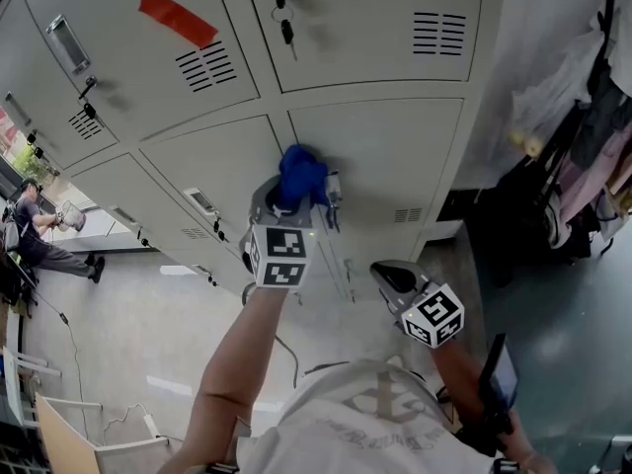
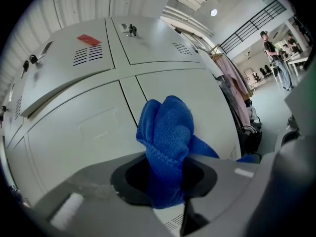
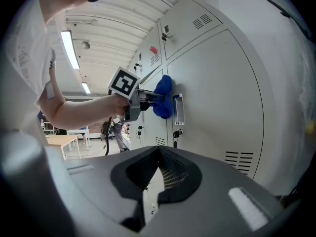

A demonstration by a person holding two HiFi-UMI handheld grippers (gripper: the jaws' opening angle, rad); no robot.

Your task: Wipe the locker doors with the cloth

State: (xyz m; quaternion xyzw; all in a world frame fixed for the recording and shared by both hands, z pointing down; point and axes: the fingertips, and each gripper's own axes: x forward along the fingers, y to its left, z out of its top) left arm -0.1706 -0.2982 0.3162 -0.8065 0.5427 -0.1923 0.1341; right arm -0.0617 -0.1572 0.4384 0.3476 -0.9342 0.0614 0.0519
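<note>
Right gripper (image 3: 158, 181): it is held low and back from the lockers; its jaws are closed together with nothing between them.
Left gripper (image 2: 165, 181): it is raised toward the lockers, with its jaws clamped on the cloth.
Cloth (image 2: 168, 132): blue and bunched, it sticks out past the jaw tips. In the right gripper view it is seen just beside the handle (image 3: 178, 109), against or very nearly against the lower right door (image 1: 395, 151). Actual contact cannot be confirmed.
Step in hand: wiping is judged to be under way at the left edge of that door, next to the handle.
Done so far: this cannot be told, since no damp streak or cleaned patch is visible on any door.
Left to do: the rest of the lower right door, its neighbour to the left and the upper doors (image 1: 365, 28) are judged to be outstanding, as nothing marks them as wiped.
Red strip (image 1: 176, 16): it is stuck aslant on the upper left door above a vent, and no writing can be read on it.
Keys (image 1: 284, 23): they hang from the lock of the upper right door, and no tag text is legible.
Other markings: only black-and-white square patterns are shown on the gripper cubes. No brand or number is readable on the lockers.
</note>
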